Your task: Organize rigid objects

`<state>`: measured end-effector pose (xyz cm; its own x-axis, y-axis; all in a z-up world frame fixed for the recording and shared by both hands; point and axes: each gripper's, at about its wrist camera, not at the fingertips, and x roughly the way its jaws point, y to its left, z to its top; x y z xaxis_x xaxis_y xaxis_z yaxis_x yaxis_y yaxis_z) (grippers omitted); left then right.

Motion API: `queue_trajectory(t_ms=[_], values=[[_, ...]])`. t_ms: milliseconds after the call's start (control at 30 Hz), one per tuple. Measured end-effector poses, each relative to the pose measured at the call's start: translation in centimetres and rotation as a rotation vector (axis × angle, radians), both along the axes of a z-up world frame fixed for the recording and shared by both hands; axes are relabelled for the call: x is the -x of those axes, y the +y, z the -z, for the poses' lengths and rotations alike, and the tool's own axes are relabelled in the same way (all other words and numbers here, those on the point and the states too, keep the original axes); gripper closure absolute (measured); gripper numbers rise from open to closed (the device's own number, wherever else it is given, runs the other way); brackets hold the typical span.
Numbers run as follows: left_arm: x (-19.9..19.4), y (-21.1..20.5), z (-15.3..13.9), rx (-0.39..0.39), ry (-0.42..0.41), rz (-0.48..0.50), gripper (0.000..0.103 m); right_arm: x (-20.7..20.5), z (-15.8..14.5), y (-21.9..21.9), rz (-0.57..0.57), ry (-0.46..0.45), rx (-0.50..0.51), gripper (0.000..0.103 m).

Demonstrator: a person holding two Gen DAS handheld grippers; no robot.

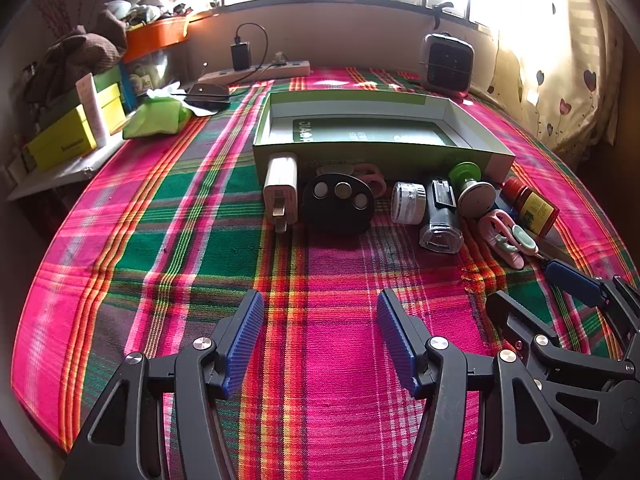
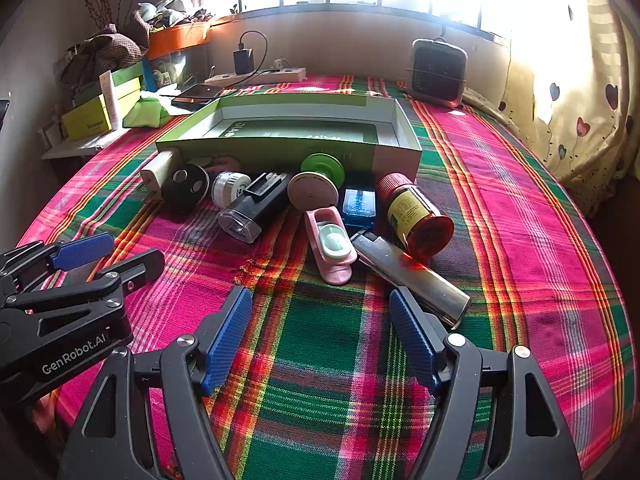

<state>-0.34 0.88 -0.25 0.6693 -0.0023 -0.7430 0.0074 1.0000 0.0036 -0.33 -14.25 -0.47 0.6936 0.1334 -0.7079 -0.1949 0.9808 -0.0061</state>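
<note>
Your left tongs (image 1: 320, 336) and right tongs (image 2: 320, 334) both gape wide, gripping nothing, low over the plaid cloth (image 2: 320, 360). Beyond the right tongs: metal lighter (image 2: 412, 276), pink clip (image 2: 332, 244), red jar (image 2: 416, 216) on its side. Farther, the black flashlight (image 1: 440, 216), black disc (image 1: 338, 202) and white charger (image 1: 281, 190) line the near wall of the open green box (image 1: 380, 156).
</note>
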Motion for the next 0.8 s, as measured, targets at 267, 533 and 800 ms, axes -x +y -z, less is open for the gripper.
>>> queue_trajectory(t_ms=[267,533,800], values=[[0.0,0.0,0.0,-0.001,0.002,0.0,0.045,0.0,0.0,0.0,-0.001,0.001,0.0,0.031],[0.1,0.0,0.0,-0.001,0.003,-0.001,0.045,-0.1,0.0,0.0,-0.002,0.001,0.0,0.031],[0.4,0.9,0.1,0.021,0.026,0.025,0.045,0.3,-0.3,-0.3,-0.044,0.031,-0.009,0.031]])
